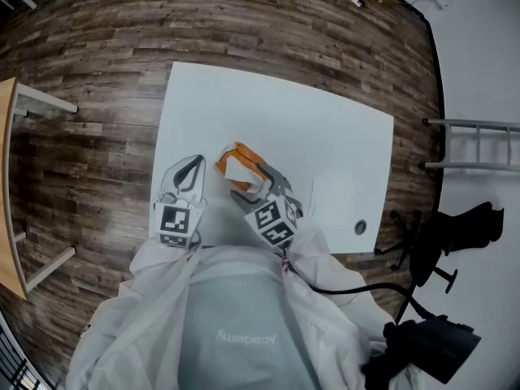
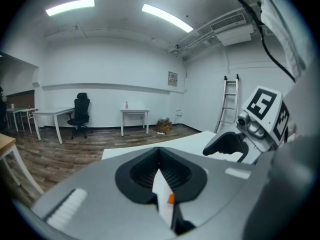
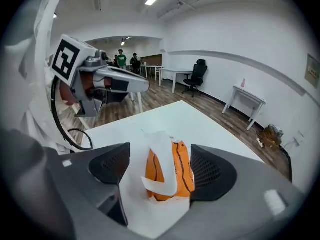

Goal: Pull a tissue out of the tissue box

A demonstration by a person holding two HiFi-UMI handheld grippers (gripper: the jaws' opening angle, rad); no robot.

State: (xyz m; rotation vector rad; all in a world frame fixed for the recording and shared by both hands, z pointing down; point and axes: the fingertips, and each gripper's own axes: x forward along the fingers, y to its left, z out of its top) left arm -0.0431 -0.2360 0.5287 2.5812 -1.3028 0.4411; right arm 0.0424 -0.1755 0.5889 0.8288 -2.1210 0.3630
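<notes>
An orange tissue box stands on the white table, near its front edge. In the right gripper view a white tissue sticks up out of the box and droops toward the camera. My right gripper is open, its jaws wide on either side of the box and tissue, with the pads not pressing on either. In the head view the right gripper points down at the box. The left gripper rests just left of the box, jaws together and holding nothing.
A small round object lies on the table near its right front corner. A ladder and a black office chair stand to the right on the wooden floor. A wooden table edge is at far left.
</notes>
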